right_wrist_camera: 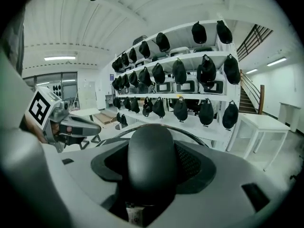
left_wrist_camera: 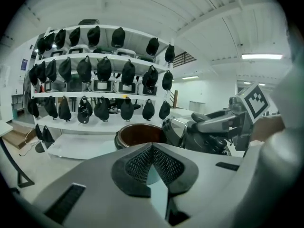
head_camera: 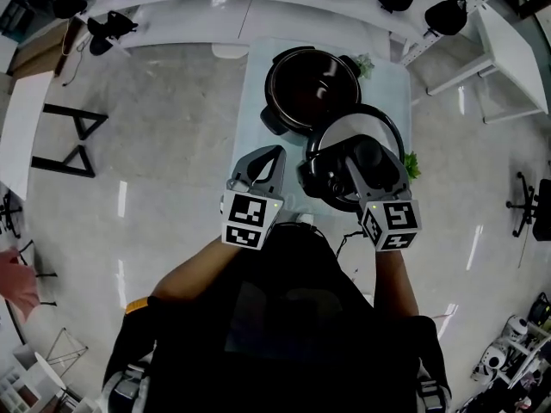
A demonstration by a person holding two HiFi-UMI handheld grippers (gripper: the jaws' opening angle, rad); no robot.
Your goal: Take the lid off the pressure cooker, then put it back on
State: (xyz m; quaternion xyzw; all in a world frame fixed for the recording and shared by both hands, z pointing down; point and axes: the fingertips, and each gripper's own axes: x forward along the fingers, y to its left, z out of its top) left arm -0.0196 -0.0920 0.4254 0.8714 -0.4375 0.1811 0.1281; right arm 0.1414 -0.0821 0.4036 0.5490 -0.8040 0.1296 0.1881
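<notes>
Quick tally for you. Grippers: 2, the left gripper (head_camera: 265, 160) & right gripper (head_camera: 366, 155), w/ 2 jaws each. Bench (head_camera: 256, 84): 1. On it you've got 1 pressure cooker (head_camera: 312, 89), 1 lid (head_camera: 344, 130) and 2 small green plants: one plant (head_camera: 364, 64) by the cooker, the other plant (head_camera: 411, 163) by the lid. Behind: 1 curved shelf rack (left_wrist_camera: 102, 96), w/ black caps (left_wrist_camera: 128, 71) hanging in at least 3 rows; too many & too overlapped for an exact no. Off to yr sides: 1 white side table (head_camera: 512, 50), 2 black trestle frames (head_camera: 83, 127), 1 office chair (head_camera: 529, 203).
</notes>
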